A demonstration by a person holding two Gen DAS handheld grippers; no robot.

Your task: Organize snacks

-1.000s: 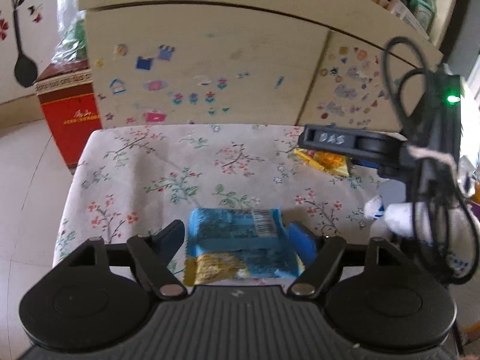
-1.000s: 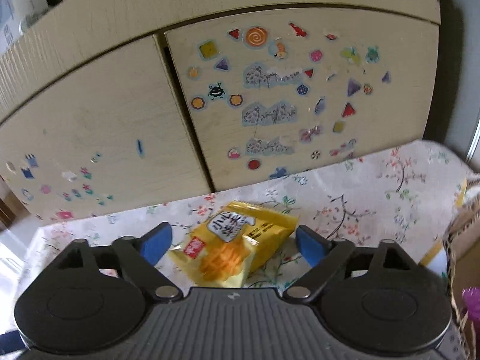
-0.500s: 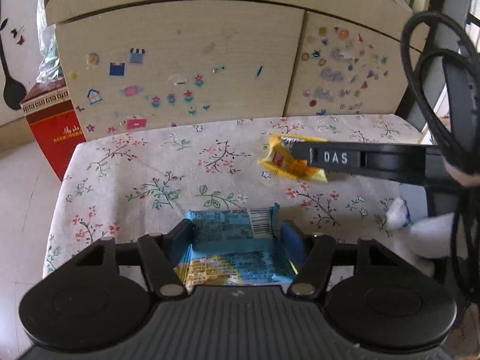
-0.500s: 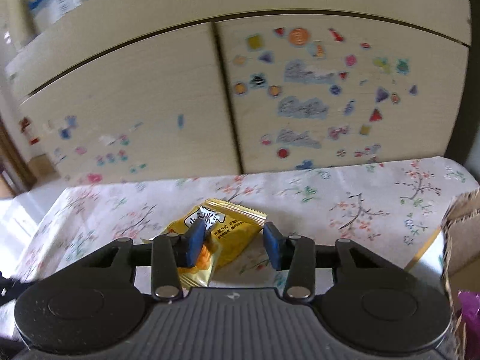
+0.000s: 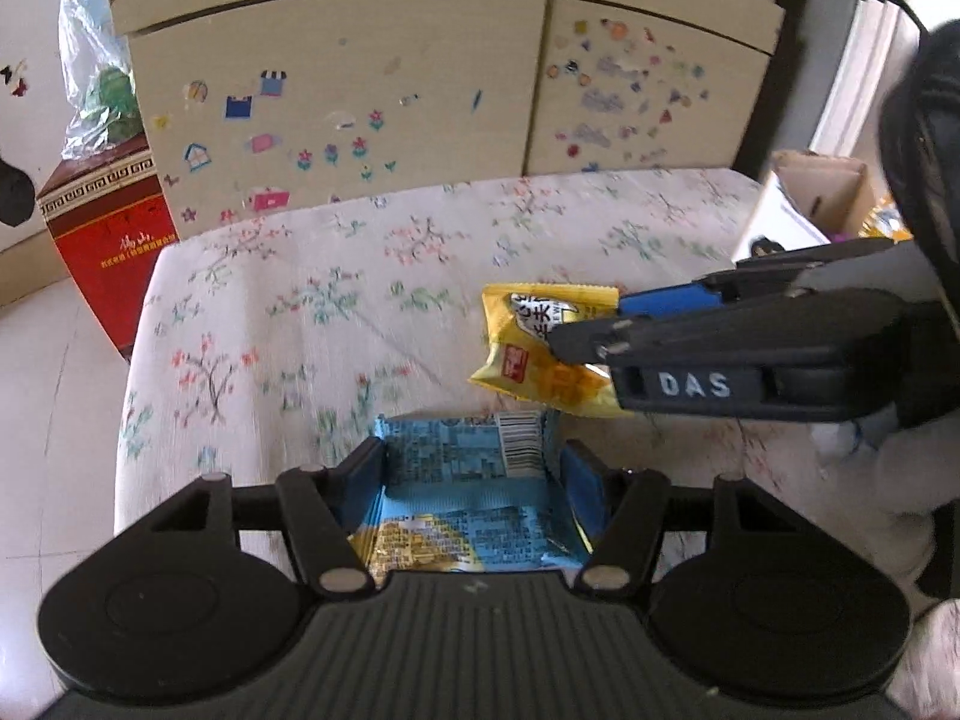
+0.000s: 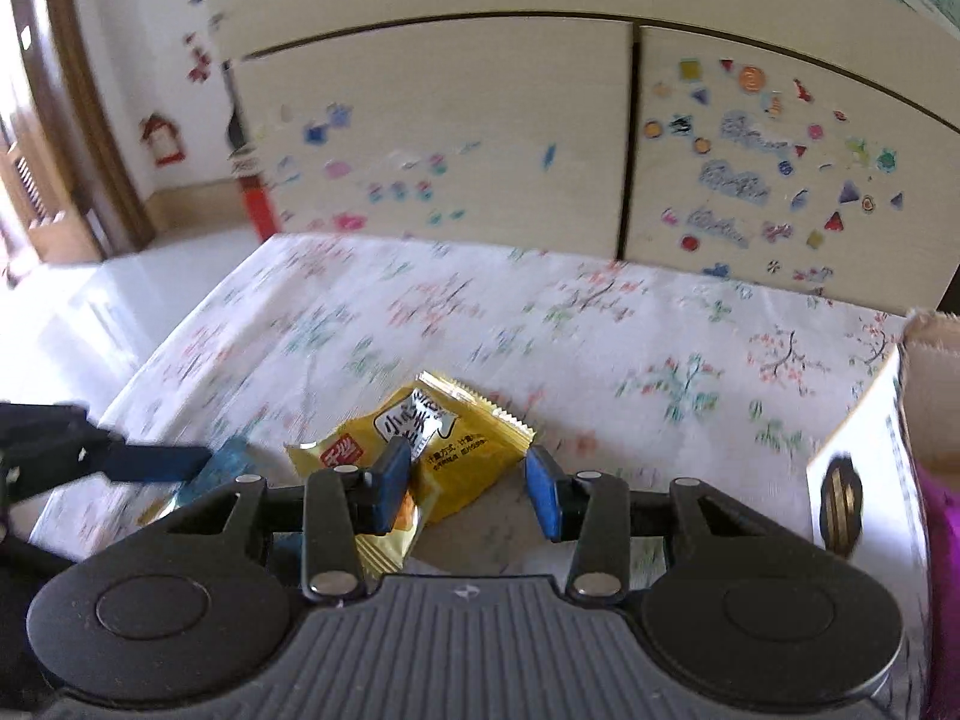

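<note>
My left gripper point(image 5: 474, 468) is shut on a blue snack packet point(image 5: 468, 480), its edges folded up between the blue pads, held over the near edge of the floral tablecloth point(image 5: 360, 276). My right gripper point(image 6: 468, 480) is shut on a yellow snack packet point(image 6: 456, 444) and holds it off the cloth. In the left wrist view the right gripper point(image 5: 600, 330) reaches in from the right with the yellow packet point(image 5: 528, 360) hanging from it, just above the blue packet. The left gripper's finger point(image 6: 150, 456) shows at the left of the right wrist view.
A cardboard box point(image 6: 900, 432) stands open at the table's right edge, also in the left wrist view point(image 5: 822, 198). A sticker-covered cabinet point(image 5: 420, 90) stands right behind the table. A red box point(image 5: 108, 240) with a plastic bag stands on the floor at the left.
Both grippers closed on their packets and lifted them. The right gripper with the yellow packet has moved nearer and closer to the left gripper. Both views have swung; the cardboard box shows now.
</note>
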